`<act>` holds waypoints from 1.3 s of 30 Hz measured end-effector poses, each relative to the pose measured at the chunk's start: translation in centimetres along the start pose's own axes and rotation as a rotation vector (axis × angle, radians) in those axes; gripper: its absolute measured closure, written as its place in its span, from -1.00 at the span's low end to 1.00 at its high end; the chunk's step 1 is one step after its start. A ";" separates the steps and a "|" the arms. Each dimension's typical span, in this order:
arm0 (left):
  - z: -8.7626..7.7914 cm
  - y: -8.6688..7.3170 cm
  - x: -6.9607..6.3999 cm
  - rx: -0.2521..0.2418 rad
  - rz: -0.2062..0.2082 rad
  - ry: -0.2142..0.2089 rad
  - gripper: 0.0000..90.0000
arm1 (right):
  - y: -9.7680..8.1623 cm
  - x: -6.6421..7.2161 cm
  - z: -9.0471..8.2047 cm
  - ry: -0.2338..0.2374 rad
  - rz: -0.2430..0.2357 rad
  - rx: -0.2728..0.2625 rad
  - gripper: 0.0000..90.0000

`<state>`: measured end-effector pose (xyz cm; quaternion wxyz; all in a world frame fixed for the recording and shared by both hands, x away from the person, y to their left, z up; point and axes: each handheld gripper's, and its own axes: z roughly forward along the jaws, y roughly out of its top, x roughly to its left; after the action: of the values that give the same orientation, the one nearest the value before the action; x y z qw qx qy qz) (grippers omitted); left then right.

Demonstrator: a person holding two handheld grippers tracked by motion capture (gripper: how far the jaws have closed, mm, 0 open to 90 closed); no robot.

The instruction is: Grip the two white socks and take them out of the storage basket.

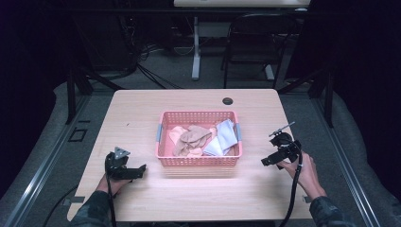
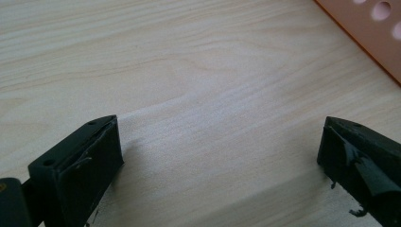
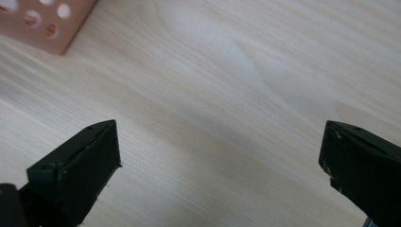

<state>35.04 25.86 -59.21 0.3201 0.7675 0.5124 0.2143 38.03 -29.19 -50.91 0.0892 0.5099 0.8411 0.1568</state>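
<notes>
A pink plastic basket (image 1: pixel 198 161) stands in the middle of the wooden table (image 1: pixel 142 113). Inside lie crumpled tan cloths (image 1: pixel 191 138) and light blue cloths (image 1: pixel 222 137). My left gripper (image 1: pixel 142 170) rests low on the table left of the basket, jaws wide apart with bare wood between them (image 2: pixel 220 146); a corner of the basket (image 2: pixel 373 33) shows at the upper right of its view. My right gripper (image 1: pixel 265 162) is held right of the basket, also open over bare wood (image 3: pixel 220 151), with a basket corner (image 3: pixel 47 23) at the upper left.
A round cable hole (image 1: pixel 228 100) sits near the table's far edge. Beyond the table stand a dark folding chair (image 1: pixel 255 42) and a white desk leg (image 1: pixel 196 47), with cables on the floor. Bare tabletop lies in front of the basket and on both sides.
</notes>
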 end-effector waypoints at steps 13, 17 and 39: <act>0.0 0.0 0.0 0.000 0.000 0.000 -0.99 | 4.1 2.2 -2.6 0.008 -0.072 -0.069 -1.00; 0.0 0.0 0.0 0.000 0.000 0.000 -0.99 | 5.3 2.7 -3.2 0.026 -0.073 -0.106 -0.98; 0.0 0.0 0.0 -0.001 0.000 -0.001 -0.99 | 12.9 6.2 -2.8 0.091 -0.146 -0.185 -0.52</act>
<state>35.05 25.84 -59.21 0.3209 0.7675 0.5119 0.2142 45.01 -18.65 -43.66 0.1087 0.4291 0.8612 0.2498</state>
